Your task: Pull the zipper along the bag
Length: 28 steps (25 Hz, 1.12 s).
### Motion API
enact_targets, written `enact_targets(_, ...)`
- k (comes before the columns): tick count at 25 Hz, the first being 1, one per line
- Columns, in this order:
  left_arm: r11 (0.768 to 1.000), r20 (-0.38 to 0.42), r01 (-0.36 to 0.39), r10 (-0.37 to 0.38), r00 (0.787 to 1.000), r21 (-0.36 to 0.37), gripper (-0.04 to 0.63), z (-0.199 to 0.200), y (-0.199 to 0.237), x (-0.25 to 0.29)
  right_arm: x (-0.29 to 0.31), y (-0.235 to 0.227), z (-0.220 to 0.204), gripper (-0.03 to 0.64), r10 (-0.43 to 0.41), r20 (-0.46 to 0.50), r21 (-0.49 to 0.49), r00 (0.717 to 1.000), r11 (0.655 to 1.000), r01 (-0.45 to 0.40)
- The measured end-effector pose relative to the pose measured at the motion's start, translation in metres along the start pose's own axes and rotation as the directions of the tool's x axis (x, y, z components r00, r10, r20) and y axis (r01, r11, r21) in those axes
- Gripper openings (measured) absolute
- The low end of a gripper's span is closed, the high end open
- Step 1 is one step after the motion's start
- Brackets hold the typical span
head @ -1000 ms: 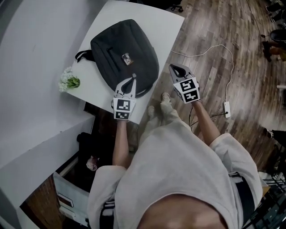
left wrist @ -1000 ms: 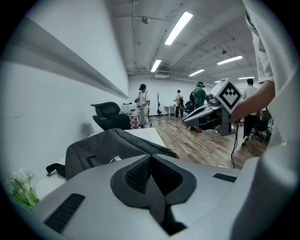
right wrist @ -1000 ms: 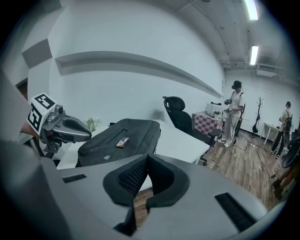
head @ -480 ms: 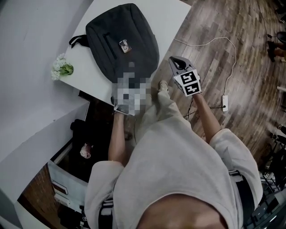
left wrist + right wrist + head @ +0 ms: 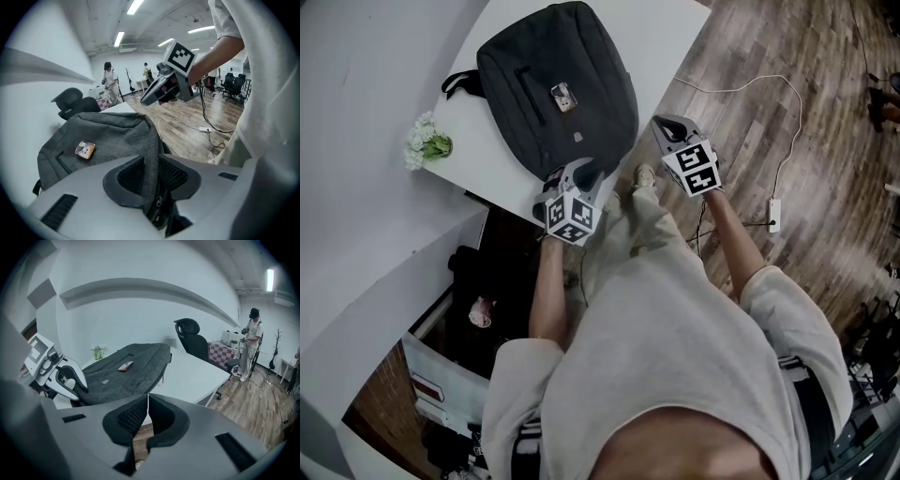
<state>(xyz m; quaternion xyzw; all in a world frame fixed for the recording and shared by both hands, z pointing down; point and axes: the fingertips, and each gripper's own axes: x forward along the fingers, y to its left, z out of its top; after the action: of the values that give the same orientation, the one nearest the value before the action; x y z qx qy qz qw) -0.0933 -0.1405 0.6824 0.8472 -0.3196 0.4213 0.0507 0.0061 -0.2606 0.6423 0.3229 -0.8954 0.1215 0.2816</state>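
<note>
In the head view the left gripper (image 5: 584,172), reopened a moment ago, meets the bag (image 5: 553,84) at the tabletop (image 5: 661,37) edge, its own view shows fingers (image 5: 129,176) closing on the seam above the zipper (image 5: 158,201), a fresh hold for pulling, and the right gripper view shows the right gripper (image 5: 146,411) shut and empty.

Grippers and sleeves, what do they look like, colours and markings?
The left gripper and right gripper are pale grey plastic. Each has two jaws lined with dark ribbed pads and a white cube printed with black square markers. The person wears a loose, light beige short-sleeved top. The left gripper's jaws are closing with the bag fabric between them.
</note>
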Motion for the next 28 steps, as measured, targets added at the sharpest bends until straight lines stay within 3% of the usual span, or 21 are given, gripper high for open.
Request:
enact_targets(4, 1.0, 0.001, 0.021, -0.021, 1.0, 0.006, 0.095, 0.0, -0.001, 0.0, 0.023, -0.01, -0.005, 0.05, 0.014, -0.03, -0.015, 0.999, 1.0, -0.014)
enact_targets(10, 1.0, 0.007, 0.026, -0.026, 1.0, -0.001, 0.095, 0.002, -0.001, 0.0, 0.062, -0.034, -0.004, 0.179, 0.006, -0.071, -0.094, 0.997, 0.995, -0.013)
enact_targets(15, 1.0, 0.014, 0.025, -0.025, 1.0, 0.016, 0.092, 0.0, -0.002, -0.001, 0.097, -0.053, 0.007, 0.19, -0.005, -0.113, -0.162, 0.994, 0.987, -0.013)
enact_targets(23, 0.998, 0.021, 0.049, -0.05, 0.999, 0.045, 0.084, -0.003, -0.005, 0.003, 0.126, -0.049, 0.02, 0.199, 0.128, -0.149, -0.275, 0.98, 0.947, -0.166)
enact_targets(28, 0.997, 0.02, 0.062, -0.063, 0.998, 0.05, 0.081, -0.003, -0.006, 0.006, 0.14, -0.051, 0.027, 0.201, 0.139, -0.178, -0.347, 0.974, 0.918, -0.194)
